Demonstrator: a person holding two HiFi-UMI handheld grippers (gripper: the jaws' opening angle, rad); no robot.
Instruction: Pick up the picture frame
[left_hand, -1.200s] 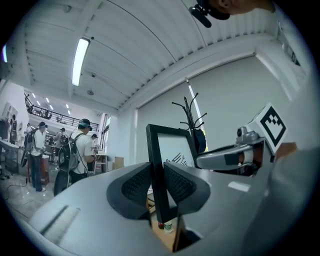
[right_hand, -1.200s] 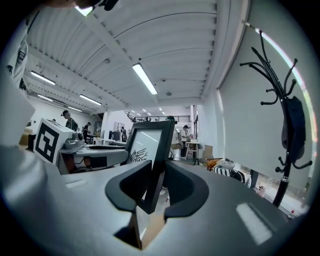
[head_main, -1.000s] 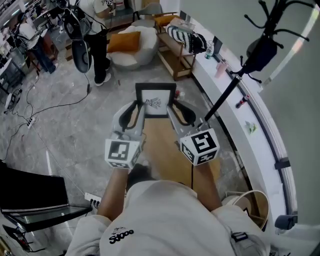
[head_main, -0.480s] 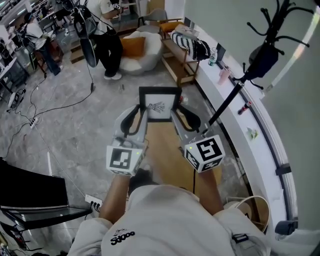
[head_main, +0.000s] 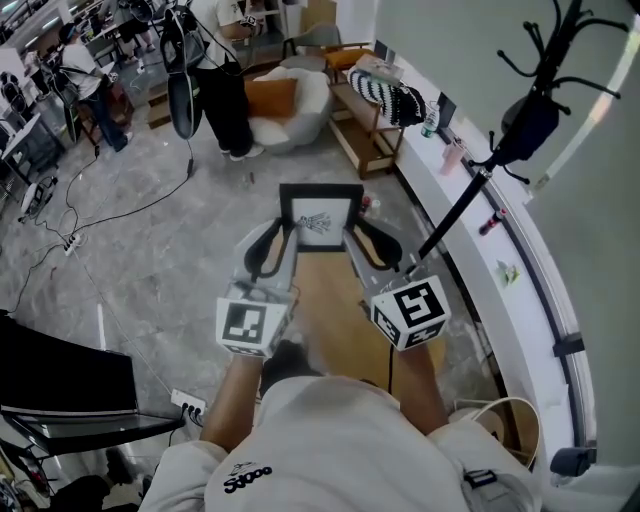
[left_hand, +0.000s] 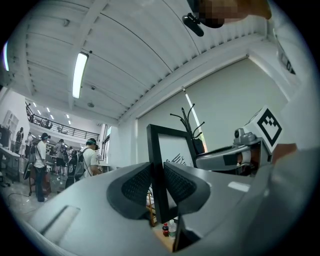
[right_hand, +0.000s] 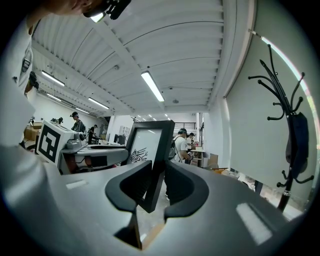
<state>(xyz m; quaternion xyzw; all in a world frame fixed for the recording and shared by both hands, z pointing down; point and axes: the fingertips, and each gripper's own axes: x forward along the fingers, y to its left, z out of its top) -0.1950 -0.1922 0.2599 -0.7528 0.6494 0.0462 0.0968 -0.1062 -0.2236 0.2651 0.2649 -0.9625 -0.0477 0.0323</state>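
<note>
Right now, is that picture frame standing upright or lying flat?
Upright, in mid-air: the left gripper and right gripper each clamp one side bar of the picture frame, which stands near vertical between their jaws.

We hold left forearm (head_main: 230, 390) and right forearm (head_main: 415, 385) stretched forward, side by side. Left gripper (head_main: 285, 236): jaws clamped on left edge of picture frame (head_main: 320, 190). Right gripper (head_main: 352, 236): jaws clamped on right edge. Our grippers run roughly parallel, frame between them, marker cubes toward us.
</note>
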